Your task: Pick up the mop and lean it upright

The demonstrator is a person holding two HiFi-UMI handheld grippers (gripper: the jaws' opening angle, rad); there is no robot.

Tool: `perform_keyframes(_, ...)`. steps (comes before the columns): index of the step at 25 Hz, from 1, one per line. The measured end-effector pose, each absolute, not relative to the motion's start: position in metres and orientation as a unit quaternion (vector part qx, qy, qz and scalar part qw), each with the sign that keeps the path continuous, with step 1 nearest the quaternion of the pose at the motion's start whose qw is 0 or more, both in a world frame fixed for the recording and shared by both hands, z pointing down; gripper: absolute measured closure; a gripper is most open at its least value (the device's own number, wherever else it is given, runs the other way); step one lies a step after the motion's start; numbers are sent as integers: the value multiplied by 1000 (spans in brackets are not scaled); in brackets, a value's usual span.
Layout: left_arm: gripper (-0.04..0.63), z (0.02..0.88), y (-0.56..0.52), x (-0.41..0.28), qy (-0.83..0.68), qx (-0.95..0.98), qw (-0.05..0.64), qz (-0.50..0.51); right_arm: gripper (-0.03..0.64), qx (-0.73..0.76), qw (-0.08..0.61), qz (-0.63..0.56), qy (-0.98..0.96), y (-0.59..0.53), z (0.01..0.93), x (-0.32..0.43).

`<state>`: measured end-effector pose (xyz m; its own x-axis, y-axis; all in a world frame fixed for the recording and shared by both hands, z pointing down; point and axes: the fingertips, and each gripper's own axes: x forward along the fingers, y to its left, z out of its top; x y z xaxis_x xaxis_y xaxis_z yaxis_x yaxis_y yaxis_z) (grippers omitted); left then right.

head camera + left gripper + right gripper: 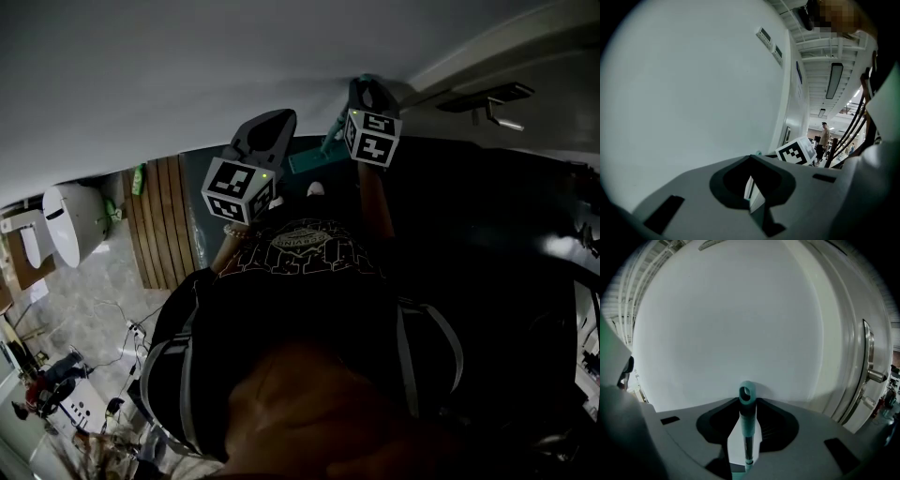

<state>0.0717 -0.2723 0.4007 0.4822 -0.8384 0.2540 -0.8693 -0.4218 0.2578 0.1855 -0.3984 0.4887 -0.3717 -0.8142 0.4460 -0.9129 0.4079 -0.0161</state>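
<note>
As the mop handle (746,427) stands upright at the white wall (731,324), the task looks all but done. The right gripper (746,416) has its 2 jaws spread, with pale gaps on both sides of the shaft. The handle therefore sits between them unclamped and seems to lean on the wall by itself. What appears left is to draw that gripper back from the wall without nudging the handle, and to see that the mop stays put. The left gripper (752,183), also raised toward the wall and just beside the handle, is clenched on nothing and takes no part in the support. The handle ends in a teal cap (746,393) pierced by 1 hanging hole. Below the cap is a teal grip sleeve, then a thin dark shaft, and the top casts a soft shadow on the wall. The mop's lower end cannot be made out clearly, so how firmly it is footed below the wall is unclear.
</note>
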Motion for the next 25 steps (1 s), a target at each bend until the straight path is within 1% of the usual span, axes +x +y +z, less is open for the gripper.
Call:
perform_keyframes(7, 549, 404, -270, 80, -497, 847, 183, 45, 503, 521, 192, 123, -823, -391, 490, 194)
perform_keyframes(25, 549, 408, -236, 134, -414, 889, 188, 59, 503, 542, 181, 122, -811, -289, 482, 244)
